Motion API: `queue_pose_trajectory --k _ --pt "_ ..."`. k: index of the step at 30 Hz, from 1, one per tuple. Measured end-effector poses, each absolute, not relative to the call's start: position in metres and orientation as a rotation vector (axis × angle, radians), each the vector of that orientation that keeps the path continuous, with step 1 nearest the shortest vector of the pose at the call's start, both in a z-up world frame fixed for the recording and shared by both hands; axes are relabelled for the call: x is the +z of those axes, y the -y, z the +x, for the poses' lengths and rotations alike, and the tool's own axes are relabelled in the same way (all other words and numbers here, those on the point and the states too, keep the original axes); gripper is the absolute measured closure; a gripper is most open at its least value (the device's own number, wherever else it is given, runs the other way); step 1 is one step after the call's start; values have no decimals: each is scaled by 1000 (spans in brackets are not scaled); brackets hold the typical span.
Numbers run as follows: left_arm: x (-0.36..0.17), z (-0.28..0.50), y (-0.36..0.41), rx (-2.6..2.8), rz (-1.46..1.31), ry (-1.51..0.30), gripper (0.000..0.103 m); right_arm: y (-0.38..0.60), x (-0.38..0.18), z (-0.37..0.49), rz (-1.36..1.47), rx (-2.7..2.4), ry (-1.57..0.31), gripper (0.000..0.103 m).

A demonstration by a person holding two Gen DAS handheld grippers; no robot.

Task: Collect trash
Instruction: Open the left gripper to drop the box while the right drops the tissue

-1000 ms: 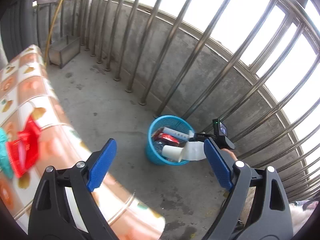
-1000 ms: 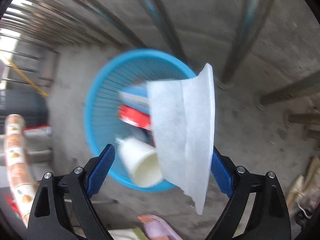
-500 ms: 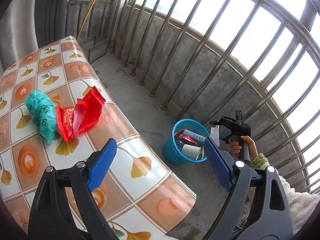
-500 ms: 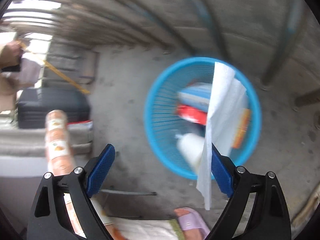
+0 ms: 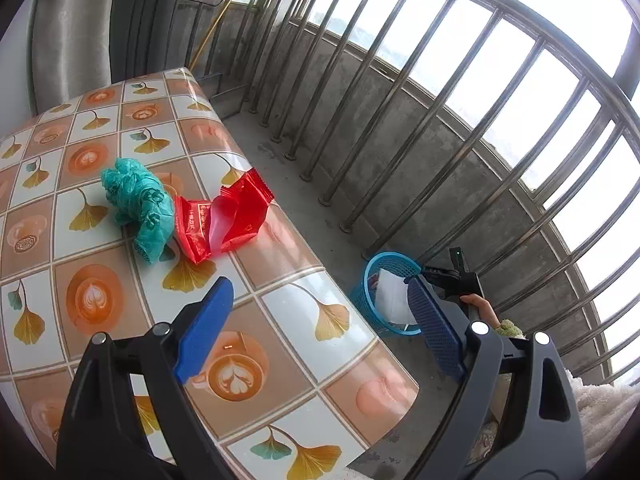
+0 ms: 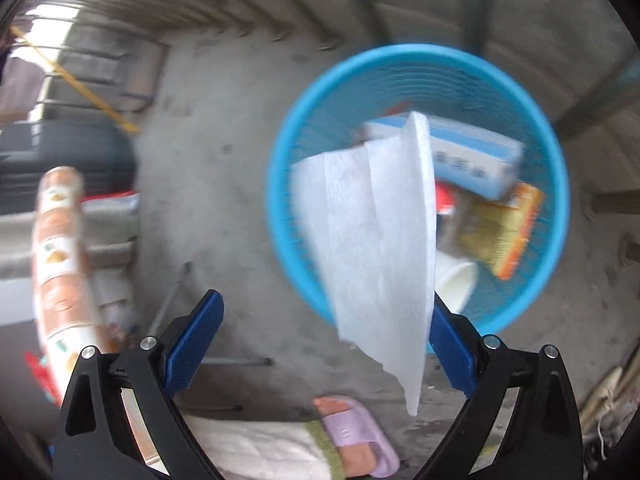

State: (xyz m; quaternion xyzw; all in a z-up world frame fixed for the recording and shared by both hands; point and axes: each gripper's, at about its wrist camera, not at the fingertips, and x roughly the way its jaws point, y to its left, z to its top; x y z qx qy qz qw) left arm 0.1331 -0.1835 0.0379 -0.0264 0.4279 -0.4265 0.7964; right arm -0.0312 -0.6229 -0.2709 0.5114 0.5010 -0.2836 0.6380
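Observation:
A white tissue [image 6: 376,240] hangs against the right finger of my right gripper [image 6: 324,300], right over the blue mesh basket [image 6: 280,168]. The jaws are wide and opening, and no pad presses on the sheet. The basket holds a blue-and-white box [image 6: 472,156], a yellow-orange packet [image 6: 500,232] and a white cup [image 6: 456,280]. My left gripper [image 5: 320,292] stands open over the patterned table [image 5: 280,320] with nothing between its fingers. Ahead of it lie a crumpled green bag [image 5: 136,200] and a red wrapper [image 5: 232,216]. The basket [image 5: 394,258] with the tissue [image 5: 390,294] shows on the floor beyond the table's edge.
Metal railing bars [image 5: 400,132] on a low concrete wall close off the far side behind the basket. A foot in a purple slipper [image 6: 356,436] stands on the floor just below the right gripper. A grey metal box [image 5: 224,92] sits past the table's far end.
The left view swung from the basket on the floor to the table top with the green bag and red wrapper. The right gripper shifted over the basket and its jaws spread a little wider.

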Motion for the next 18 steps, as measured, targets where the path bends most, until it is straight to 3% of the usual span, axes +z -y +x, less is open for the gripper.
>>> queue_pose_trajectory --k 5,18 --pt "38 135 182 -924 -59 -908 19 630 -271 -44 1064 -696 -1261 9" --pt "39 136 177 -921 -79 -904 19 613 -322 -90 1382 -651 -1350 9"
